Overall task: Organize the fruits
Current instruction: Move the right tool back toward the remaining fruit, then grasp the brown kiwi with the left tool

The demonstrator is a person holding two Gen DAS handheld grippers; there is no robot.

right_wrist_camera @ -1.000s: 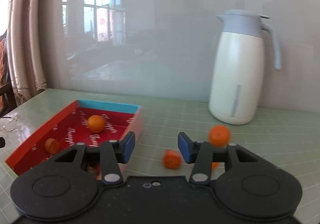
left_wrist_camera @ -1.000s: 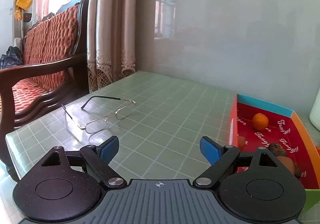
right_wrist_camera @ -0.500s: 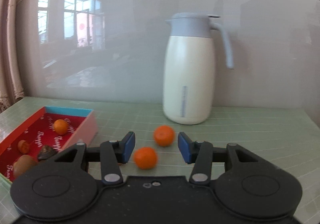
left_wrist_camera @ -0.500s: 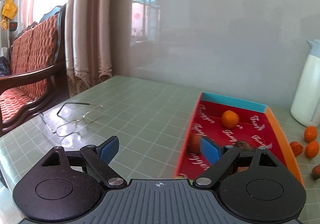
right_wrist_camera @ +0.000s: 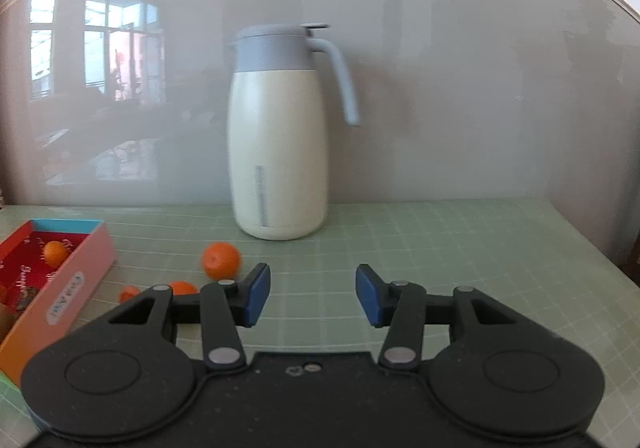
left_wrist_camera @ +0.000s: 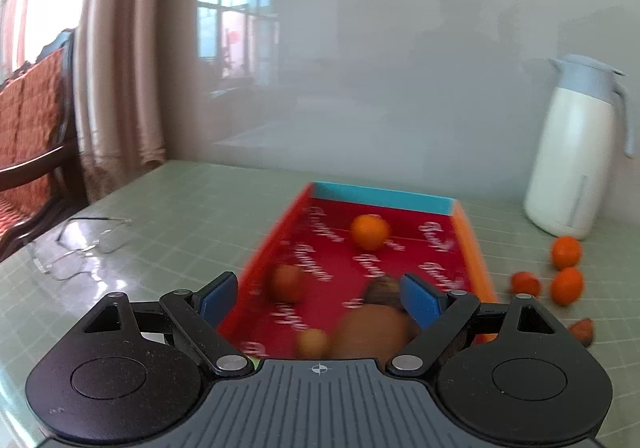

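A red-lined cardboard box [left_wrist_camera: 470, 236] lies on the green table and holds an orange [left_wrist_camera: 370, 231], a brown kiwi-like fruit [left_wrist_camera: 372, 332] and other small fruits. My left gripper [left_wrist_camera: 318, 294] is open and empty over the box's near end. Several small oranges [left_wrist_camera: 566, 252] and a dark fruit [left_wrist_camera: 582, 330] lie on the table right of the box. My right gripper [right_wrist_camera: 312, 294] is open and empty, right of an orange [right_wrist_camera: 221, 259]. The box also shows at the left of the right wrist view [right_wrist_camera: 86, 276].
A white jug with a grey lid [right_wrist_camera: 280, 152] stands against the glossy wall behind the loose oranges. Wire-frame glasses [left_wrist_camera: 86, 244] lie on the table at the left. A wooden chair with a red cushion [left_wrist_camera: 30, 136] stands beyond the table's left edge.
Both grippers have swung to the right. The box now sits between the left gripper's fingers in view; the oranges have slid to the left of the right gripper. Both stay open.
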